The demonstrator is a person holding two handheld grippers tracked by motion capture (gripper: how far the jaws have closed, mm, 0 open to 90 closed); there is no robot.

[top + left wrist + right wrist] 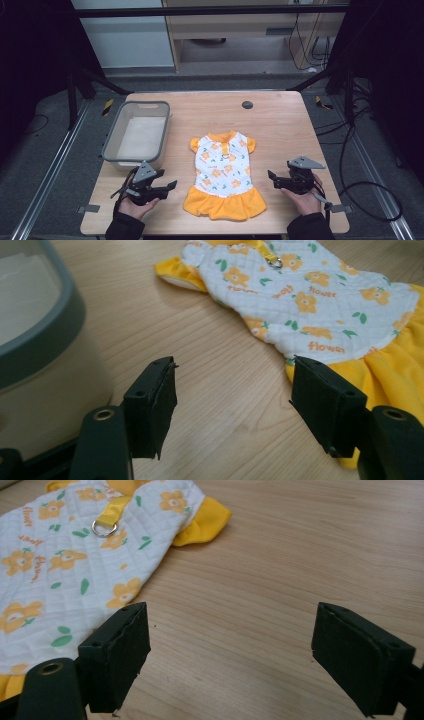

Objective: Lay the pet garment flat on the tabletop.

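A small pet dress [224,175], white with orange flowers, yellow sleeves and a yellow skirt, lies flat in the middle of the wooden table [280,125]. My left gripper [172,185] rests to the dress's left, jaws open and empty, pointing at the skirt. In the left gripper view the dress [310,300] lies ahead and to the right of the left gripper [232,385]. My right gripper [270,176] sits to the dress's right, open with nothing between its jaws. The right gripper view has the dress [65,560] at the upper left, beside the right gripper [232,635].
A grey plastic bin [137,132] stands at the table's left, just behind my left hand; its wall [40,350] is close on the left in the left gripper view. A small dark round disc [247,104] sits near the table's far edge.
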